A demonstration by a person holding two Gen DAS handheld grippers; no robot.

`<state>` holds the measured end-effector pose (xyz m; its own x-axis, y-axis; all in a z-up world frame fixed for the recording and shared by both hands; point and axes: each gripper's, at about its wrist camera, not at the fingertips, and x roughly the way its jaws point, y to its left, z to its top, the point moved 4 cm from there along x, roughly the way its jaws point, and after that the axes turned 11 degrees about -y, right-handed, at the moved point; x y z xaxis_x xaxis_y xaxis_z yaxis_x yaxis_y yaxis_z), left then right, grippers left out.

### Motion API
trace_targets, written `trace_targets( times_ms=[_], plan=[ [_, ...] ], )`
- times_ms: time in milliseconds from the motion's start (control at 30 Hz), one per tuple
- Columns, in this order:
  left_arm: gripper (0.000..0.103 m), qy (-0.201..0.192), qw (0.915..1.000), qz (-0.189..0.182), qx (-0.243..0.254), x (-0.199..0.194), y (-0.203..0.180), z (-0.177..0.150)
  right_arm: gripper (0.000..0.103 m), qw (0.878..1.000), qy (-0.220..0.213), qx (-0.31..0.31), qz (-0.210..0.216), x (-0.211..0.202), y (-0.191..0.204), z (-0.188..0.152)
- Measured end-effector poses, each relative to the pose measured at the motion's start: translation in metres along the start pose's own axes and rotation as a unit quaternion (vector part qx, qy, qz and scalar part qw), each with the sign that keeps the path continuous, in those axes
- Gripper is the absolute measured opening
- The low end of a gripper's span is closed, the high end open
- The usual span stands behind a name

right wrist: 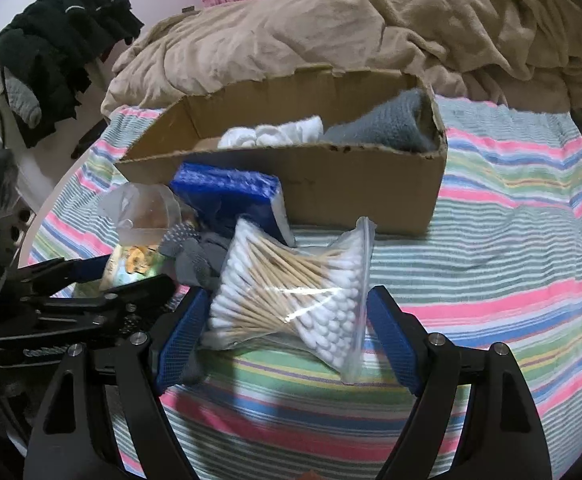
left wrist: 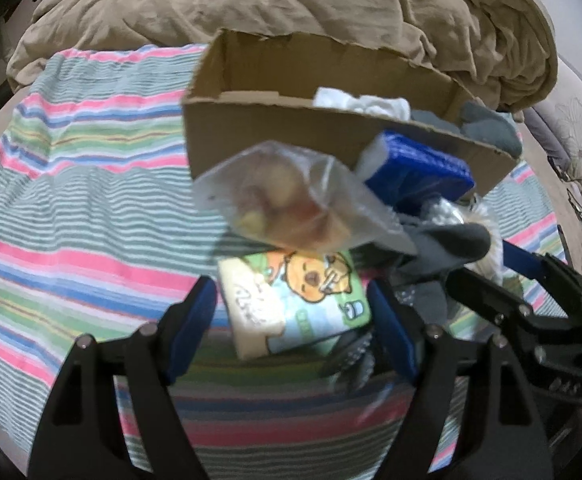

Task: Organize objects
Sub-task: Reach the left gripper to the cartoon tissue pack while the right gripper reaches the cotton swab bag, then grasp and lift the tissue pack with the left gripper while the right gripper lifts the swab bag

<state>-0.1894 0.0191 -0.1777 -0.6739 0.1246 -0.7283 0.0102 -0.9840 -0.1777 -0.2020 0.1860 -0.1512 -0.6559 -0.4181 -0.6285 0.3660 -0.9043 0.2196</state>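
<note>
Clutter sits heaped on the striped sheet (right wrist: 491, 240), just in front of the cardboard box (right wrist: 331, 184) where it presumably belongs. Leftmost, the left gripper (left wrist: 291, 320) has its jaws apart around a cartoon-printed tissue pack (left wrist: 295, 304), neither pad clearly touching it. A clear bag of round items (left wrist: 287, 196) lies over the pack's far end, so lifting the pack could likely tip that bag off. Next comes a blue sponge (right wrist: 231, 196) leaning on the box wall, with a grey sock (right wrist: 195, 256) below it. Rightmost, the right gripper (right wrist: 287, 332) stands spread wide on either side of a zip bag of cotton swabs (right wrist: 291, 300). That bag is slippery and pinched at the waist; a squeeze there may well crush sticks or let it slide out. Both tools work close together, so they risk colliding
</note>
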Motion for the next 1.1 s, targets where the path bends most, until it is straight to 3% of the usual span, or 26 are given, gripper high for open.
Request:
trace_targets(
  times_ms=[100, 400, 833, 1100],
  plan=[
    [0.074, -0.001, 1.0000, -0.003, 0.001, -0.002, 0.001, -0.001, 0.074, 1.000, 0.004, 0.005, 0.005, -0.002, -0.002, -0.002],
    [0.071, -0.008, 0.9987, -0.028, -0.042, -0.019, 0.015, 0.003, 0.073, 1.000, -0.001, 0.015, -0.014, -0.018, -0.012, -0.004],
    [0.071, -0.060, 0.9951, -0.048, -0.063, -0.079, 0.023, 0.014, 0.073, 0.999, -0.035, 0.009, -0.014, -0.067, -0.002, 0.011],
    [0.071, -0.095, 0.9924, -0.060, -0.050, -0.120, 0.017, 0.030, 0.073, 0.998, -0.063, -0.005, -0.009, -0.098, 0.014, 0.032]
  ],
)
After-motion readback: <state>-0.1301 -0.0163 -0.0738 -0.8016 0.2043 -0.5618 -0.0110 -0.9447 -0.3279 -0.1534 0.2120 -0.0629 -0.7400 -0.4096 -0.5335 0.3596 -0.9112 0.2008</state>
